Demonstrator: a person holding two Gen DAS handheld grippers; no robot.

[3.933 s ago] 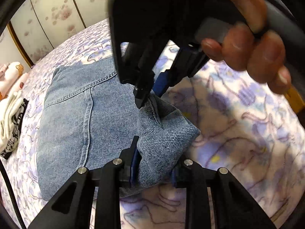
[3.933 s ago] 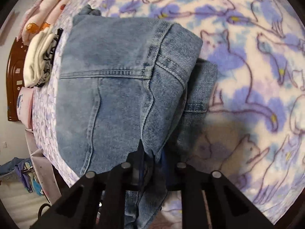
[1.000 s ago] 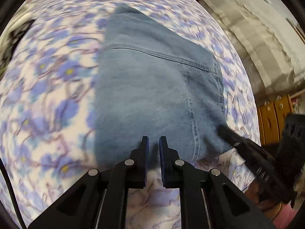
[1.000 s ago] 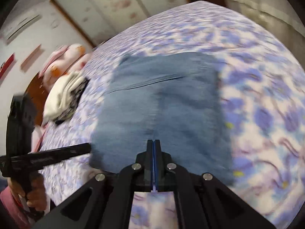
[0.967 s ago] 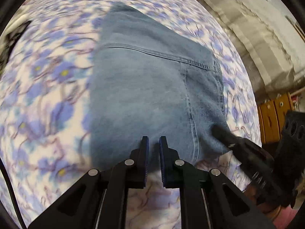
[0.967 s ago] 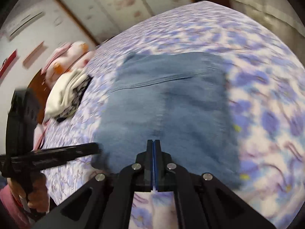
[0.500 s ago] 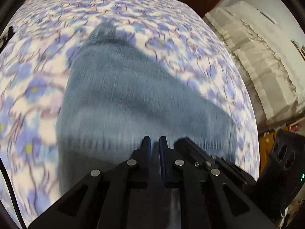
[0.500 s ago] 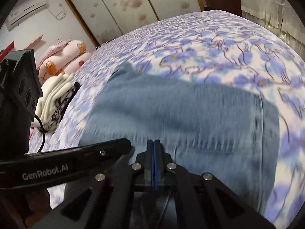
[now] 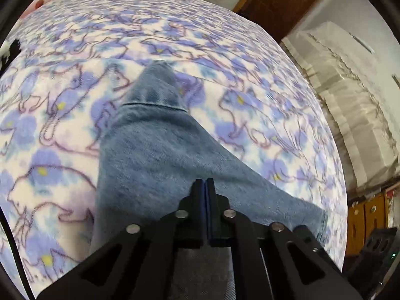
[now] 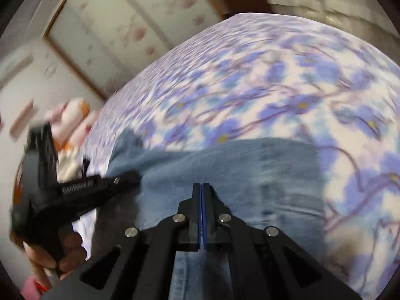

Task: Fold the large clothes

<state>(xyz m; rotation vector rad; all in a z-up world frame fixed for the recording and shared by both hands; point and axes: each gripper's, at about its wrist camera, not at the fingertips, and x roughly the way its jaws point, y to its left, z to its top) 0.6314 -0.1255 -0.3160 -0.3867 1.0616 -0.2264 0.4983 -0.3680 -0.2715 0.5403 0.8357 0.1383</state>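
Note:
A folded blue denim garment (image 9: 155, 155) lies flat on the blue-flowered blanket (image 9: 62, 80). My left gripper (image 9: 205, 182) hovers over its near part, its jaws closing until the pads meet, with nothing between them. My right gripper (image 10: 201, 186) is shut and empty over the same denim (image 10: 250, 170), near its front edge. In the right wrist view the left gripper (image 10: 127, 176) reaches in from the left onto the denim's left edge, held by a hand (image 10: 65, 252). Whether either tip touches the cloth I cannot tell.
The blanket (image 10: 287, 75) covers the whole bed. A plush pillow and a pile of pale folded clothes (image 10: 70, 115) lie at the left. Wardrobe panels (image 10: 112, 25) stand behind. Right of the bed stand a covered piece of furniture (image 9: 355, 87) and wooden drawers (image 9: 367, 220).
Both grippers have come in lower and closer over the denim's near edge. The narrow gap between the left jaws has shut. The right jaws stayed shut.

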